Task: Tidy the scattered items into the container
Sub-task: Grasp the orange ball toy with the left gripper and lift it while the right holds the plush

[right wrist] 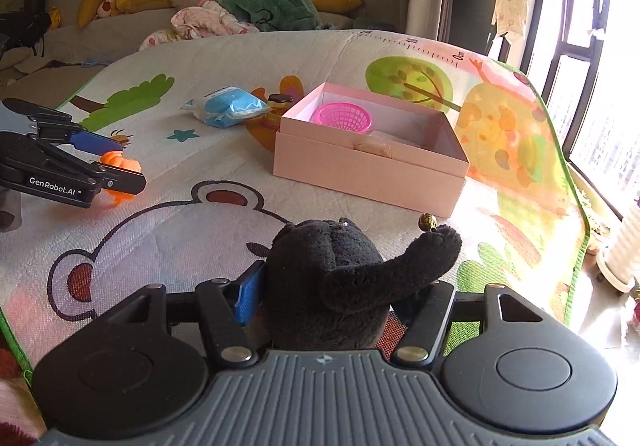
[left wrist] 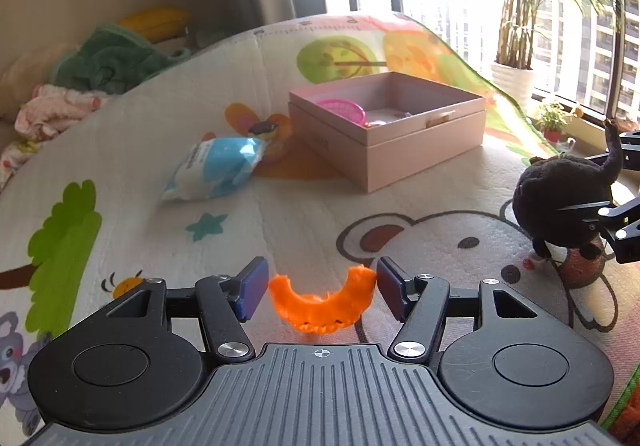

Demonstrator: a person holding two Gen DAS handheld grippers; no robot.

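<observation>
My left gripper has its blue pads on both ends of an orange curved plastic toy, gripping it low over the play mat; it also shows in the right wrist view. My right gripper is shut on a black plush toy, which also shows in the left wrist view. The pink open box stands on the mat beyond both grippers, with a pink mesh basket inside. A blue-white packet and a small dark-lidded jar lie left of the box.
The cartoon play mat covers the floor. A sofa with cushions, a green blanket and clothes is at the back. A potted plant and windows are on the right, past the mat's edge.
</observation>
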